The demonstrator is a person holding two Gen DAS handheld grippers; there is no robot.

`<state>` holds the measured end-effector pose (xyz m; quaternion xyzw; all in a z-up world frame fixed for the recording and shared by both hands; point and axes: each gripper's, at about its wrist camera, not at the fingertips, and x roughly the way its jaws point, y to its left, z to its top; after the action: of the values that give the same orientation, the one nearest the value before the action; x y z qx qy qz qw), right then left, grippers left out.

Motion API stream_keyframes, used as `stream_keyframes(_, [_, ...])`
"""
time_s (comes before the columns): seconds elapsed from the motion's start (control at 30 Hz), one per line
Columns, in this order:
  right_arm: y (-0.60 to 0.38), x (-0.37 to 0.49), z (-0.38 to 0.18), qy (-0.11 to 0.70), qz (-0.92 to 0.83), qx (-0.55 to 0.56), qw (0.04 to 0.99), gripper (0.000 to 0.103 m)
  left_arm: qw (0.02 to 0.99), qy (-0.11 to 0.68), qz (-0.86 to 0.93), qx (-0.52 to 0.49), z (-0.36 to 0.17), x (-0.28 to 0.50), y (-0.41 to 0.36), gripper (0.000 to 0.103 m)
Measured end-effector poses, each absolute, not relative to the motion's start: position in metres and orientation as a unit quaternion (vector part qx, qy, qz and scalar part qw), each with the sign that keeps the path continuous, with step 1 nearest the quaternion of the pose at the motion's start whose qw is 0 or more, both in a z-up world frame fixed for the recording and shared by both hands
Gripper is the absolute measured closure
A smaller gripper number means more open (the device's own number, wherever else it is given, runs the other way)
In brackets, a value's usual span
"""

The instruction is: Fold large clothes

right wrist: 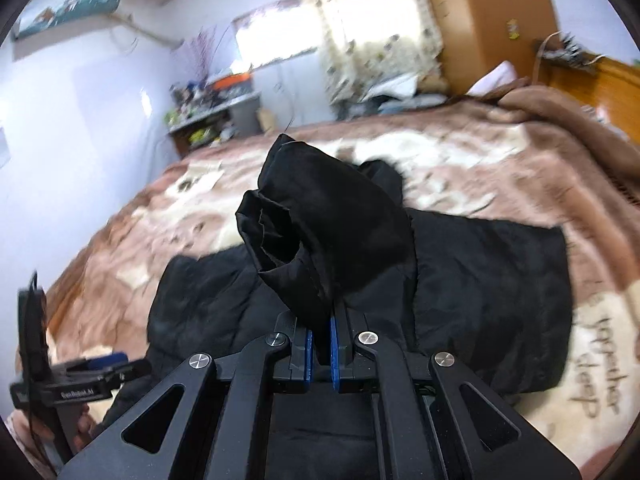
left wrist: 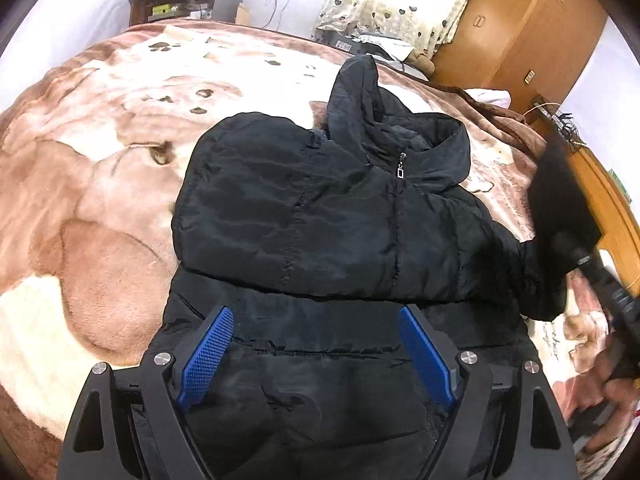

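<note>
A black hooded padded jacket (left wrist: 320,216) lies front up on the bed, zipped, with one sleeve folded across its chest. My left gripper (left wrist: 316,344) is open and empty, hovering over the jacket's lower part. My right gripper (right wrist: 320,340) is shut on the cuff of the jacket's other sleeve (right wrist: 320,232) and holds it lifted above the jacket body (right wrist: 480,280). In the left wrist view the right gripper (left wrist: 576,216) shows at the right edge with the sleeve raised. In the right wrist view the left gripper (right wrist: 96,364) shows at the lower left.
The bed is covered by a brown and cream plush blanket (left wrist: 100,200). A wooden headboard (left wrist: 608,196) and wardrobe (left wrist: 520,24) stand at the right. A cluttered desk (left wrist: 180,0) and a curtain (left wrist: 400,0) are beyond the bed.
</note>
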<state>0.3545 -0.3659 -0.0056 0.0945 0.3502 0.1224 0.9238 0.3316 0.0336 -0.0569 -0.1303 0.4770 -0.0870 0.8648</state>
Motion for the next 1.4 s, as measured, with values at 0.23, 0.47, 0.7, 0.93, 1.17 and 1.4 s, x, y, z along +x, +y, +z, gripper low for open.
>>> stream_keyframes(0.23, [-0.343,0.363,-0.049,0.411,0.151,0.107,0.893,0.094,0.859,0.481,-0.102,-0.142,-0.06,0.341,0.03,0.018])
stream_keyframes(0.47, [-0.342,0.354,-0.053,0.421,0.174,0.102,0.884,0.064,0.852,0.485,-0.127,-0.153,-0.061,0.349,0.011,0.018])
stream_keyframes(0.7, [-0.374,0.336,-0.032,0.399,0.196,0.141,0.885,0.049,0.833,0.503,-0.16,-0.169,-0.065,0.37,-0.019,0.015])
stream_keyframes(0.93, [-0.432,0.323,-0.021,0.374,0.093,0.103,0.917,0.047,0.817,0.529,-0.166,-0.158,-0.084,0.396,-0.063,0.015])
stream_keyframes(1.17, [-0.484,0.317,-0.025,0.355,-0.006,0.106,0.929,0.038,0.807,0.55,-0.161,-0.145,-0.106,0.41,-0.1,0.015])
stream_keyframes(1.4, [-0.498,0.315,-0.037,0.364,-0.024,0.142,0.92,0.038,0.824,0.537,-0.138,-0.117,-0.103,0.408,-0.109,0.063])
